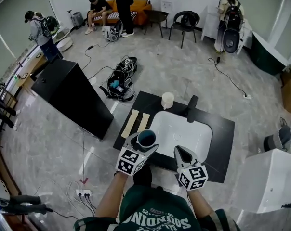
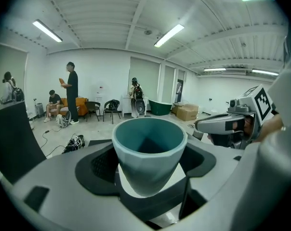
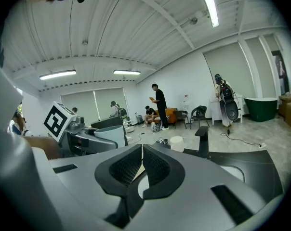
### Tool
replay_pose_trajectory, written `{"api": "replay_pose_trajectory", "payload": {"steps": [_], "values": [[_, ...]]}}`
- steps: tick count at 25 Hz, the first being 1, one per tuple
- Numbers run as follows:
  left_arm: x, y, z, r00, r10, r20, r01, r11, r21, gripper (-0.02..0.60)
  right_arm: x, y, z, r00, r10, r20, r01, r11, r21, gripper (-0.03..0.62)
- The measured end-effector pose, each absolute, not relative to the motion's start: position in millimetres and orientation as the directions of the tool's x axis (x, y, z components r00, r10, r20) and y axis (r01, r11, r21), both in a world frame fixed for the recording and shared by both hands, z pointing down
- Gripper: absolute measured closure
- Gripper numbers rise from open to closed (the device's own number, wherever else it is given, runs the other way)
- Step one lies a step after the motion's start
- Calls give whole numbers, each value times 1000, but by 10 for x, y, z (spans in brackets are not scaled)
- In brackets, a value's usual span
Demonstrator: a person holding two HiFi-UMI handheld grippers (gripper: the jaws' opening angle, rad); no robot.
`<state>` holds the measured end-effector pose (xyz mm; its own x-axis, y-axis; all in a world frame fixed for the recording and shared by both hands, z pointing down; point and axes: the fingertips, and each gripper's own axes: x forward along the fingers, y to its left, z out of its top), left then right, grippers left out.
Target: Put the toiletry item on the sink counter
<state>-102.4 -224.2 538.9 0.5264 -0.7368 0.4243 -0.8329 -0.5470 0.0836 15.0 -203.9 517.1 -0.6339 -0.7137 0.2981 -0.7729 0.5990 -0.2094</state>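
A teal cup (image 1: 146, 138) is clamped upright between the jaws of my left gripper (image 1: 144, 142), held above the front left of the black sink counter (image 1: 222, 129). In the left gripper view the cup (image 2: 149, 150) fills the centre, its mouth open upward. My right gripper (image 1: 183, 154) hovers over the front rim of the white basin (image 1: 181, 131), jaws closed with nothing between them. In the right gripper view the closed gripper (image 3: 141, 165) points toward the black faucet (image 3: 202, 139) and a white cup (image 3: 176, 143).
A white cup (image 1: 167, 100) and a black faucet (image 1: 192, 108) stand at the counter's back edge. Two pale wooden strips (image 1: 137, 122) lie at its left end. A black cabinet (image 1: 71, 95) stands left, a white fixture (image 1: 273, 182) right. Bags and cables lie on the floor; people are far back.
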Motion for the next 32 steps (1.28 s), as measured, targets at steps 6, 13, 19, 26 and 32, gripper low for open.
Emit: {"api": "replay_pose_trajectory", "payload": {"steps": [6, 13, 19, 26, 32], "values": [[-1179, -2942, 5431, 571, -699, 431, -799, -593, 97, 197, -78, -2669, 5166, -600, -735, 316, -800, 561, -214, 551], [-1394, -3662, 5521, 605, -659, 446, -770, -627, 119, 196, -330, -3317, 5183, -568, -749, 341, -822, 532, -202, 551], [-1612, -4162, 5688, 617, -634, 466, -757, -639, 134, 196, -524, -3731, 5307, -551, -748, 371, -834, 508, -215, 551], [-1835, -4686, 5949, 612, -643, 460, -766, -626, 145, 197, -614, -4018, 5475, -530, -745, 405, -847, 482, -224, 551], [-1966, -5101, 6249, 594, -647, 478, -783, -602, 158, 198, -639, -4188, 5648, -499, -750, 434, -866, 443, -232, 551]]}}
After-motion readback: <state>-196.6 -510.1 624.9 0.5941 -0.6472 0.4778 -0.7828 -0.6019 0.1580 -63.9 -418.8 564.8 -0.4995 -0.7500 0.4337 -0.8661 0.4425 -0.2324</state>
